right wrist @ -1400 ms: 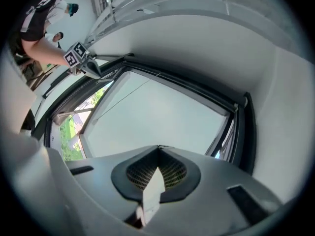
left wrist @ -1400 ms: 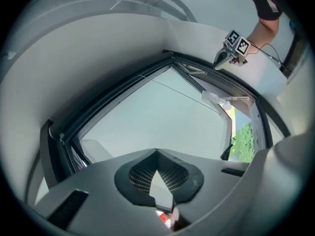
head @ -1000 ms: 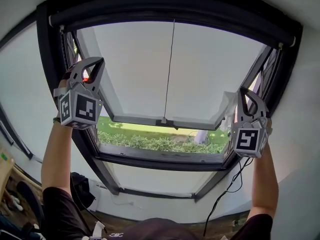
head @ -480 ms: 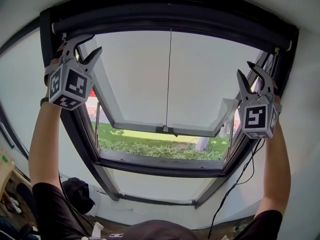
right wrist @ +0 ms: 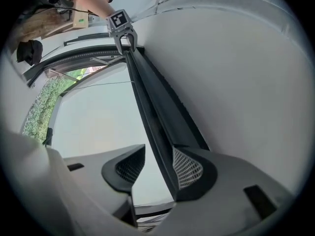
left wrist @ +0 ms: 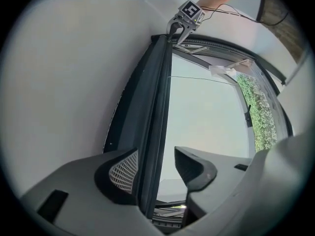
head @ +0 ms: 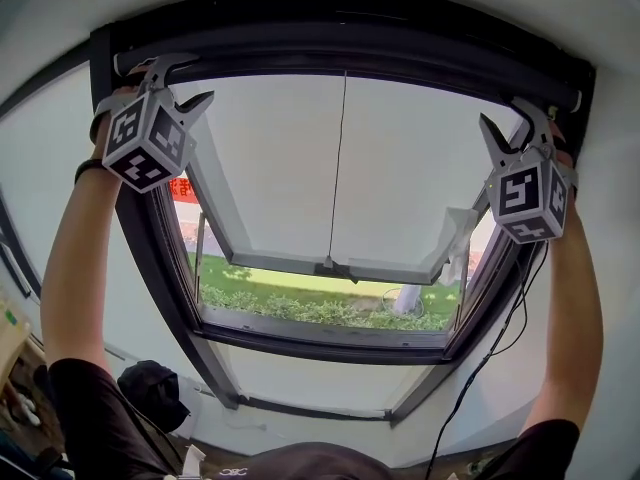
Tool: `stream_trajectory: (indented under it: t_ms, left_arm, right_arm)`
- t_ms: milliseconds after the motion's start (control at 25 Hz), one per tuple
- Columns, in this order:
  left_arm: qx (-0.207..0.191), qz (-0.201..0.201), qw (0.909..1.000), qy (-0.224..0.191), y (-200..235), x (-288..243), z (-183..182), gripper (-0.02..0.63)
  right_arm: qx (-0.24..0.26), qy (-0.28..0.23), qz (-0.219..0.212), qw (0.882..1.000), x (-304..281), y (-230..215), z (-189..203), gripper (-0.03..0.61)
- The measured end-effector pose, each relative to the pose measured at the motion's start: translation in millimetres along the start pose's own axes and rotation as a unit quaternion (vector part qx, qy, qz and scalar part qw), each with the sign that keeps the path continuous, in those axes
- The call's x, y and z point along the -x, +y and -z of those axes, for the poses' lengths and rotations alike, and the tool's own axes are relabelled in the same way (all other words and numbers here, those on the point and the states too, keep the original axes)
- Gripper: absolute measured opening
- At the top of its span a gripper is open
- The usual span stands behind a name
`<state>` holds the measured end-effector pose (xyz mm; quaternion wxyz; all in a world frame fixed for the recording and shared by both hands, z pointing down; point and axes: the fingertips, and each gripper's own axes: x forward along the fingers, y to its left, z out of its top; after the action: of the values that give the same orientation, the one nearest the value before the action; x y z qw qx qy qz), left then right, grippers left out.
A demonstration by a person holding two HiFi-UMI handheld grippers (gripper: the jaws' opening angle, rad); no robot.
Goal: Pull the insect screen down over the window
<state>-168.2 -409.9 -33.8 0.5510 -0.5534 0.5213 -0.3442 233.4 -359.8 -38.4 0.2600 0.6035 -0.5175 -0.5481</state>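
The dark-framed window fills the view. The insect screen sits rolled up along the window's top edge, not yet drawn down. Its slim pull bar looks stiff and light, while the mesh is probably soft and easily torn, so the bar's two ends are the places to grip, pulled evenly. The left gripper and right gripper are at those ends. Both sets of jaws have just been opening and stand spread, with the bar between them but not pinched.
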Motion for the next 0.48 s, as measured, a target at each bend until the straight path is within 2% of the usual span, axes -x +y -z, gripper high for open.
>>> stream_trajectory:
  t_ms: [160, 400, 480]
  left_arm:
    - [-0.014, 0.012, 0.9998, -0.002, -5, -5, -6, 0.241]
    - [-0.017, 0.023, 0.9996, 0.010, -5, -16, -1, 0.218]
    - [-0.012, 0.027, 0.9995, 0.013, -4, -19, 2, 0.218]
  right_arm:
    - [0.027, 0.012, -0.012, 1.000, -13, -5, -2, 0.170]
    - [0.040, 0.032, -0.037, 0.998, -31, -5, 1, 0.167]
    - [0.053, 0.041, -0.038, 0.997, -34, -5, 4, 0.128]
